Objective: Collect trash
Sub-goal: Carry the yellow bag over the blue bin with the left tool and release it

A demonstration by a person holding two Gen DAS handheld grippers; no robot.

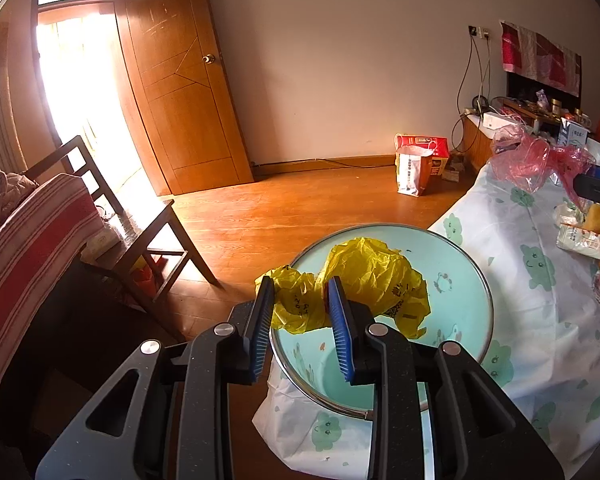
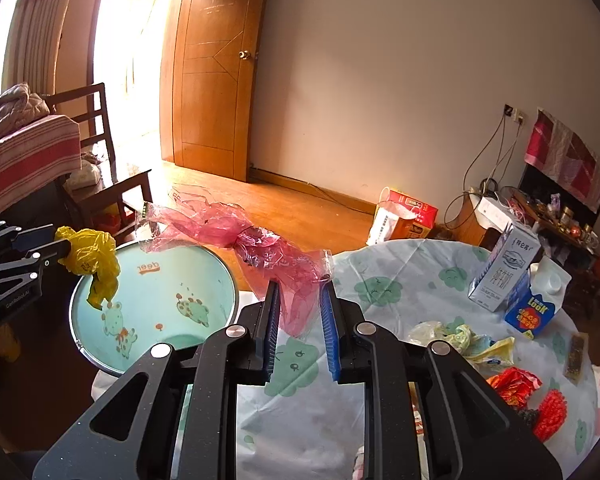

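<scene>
Yellow plastic, a crumpled bag [image 1: 364, 280], is what we pinch in our left claw [image 1: 300, 292]: its two blue-padded fingers are narrowed onto one bunched end of the bag, and the rest spills forward over the pale green basin [image 1: 452, 256]. From the right wrist view the same yellow bag [image 2: 92, 264] hangs from the left claw [image 2: 62, 246] above the basin [image 2: 204, 268], clear of its floor, with the tail drooping toward the frog drawing inside. Our right claw [image 2: 300, 292] is closed partway on a crinkled pink film wrapper [image 2: 256, 248]; the fingers press a gathered fold of it between the pads, and the free end trails up and left over the basin's far rim. The basin sits at the edge of the worktop [image 2: 400, 280], which is covered in a white cloth printed with green clouds. Further right on that cloth lie more scraps: a pale crumpled wrapper [image 2: 460, 336], a red foil wrapper [image 2: 512, 388], and two milk cartons [image 2: 516, 272] standing near the back edge.
</scene>
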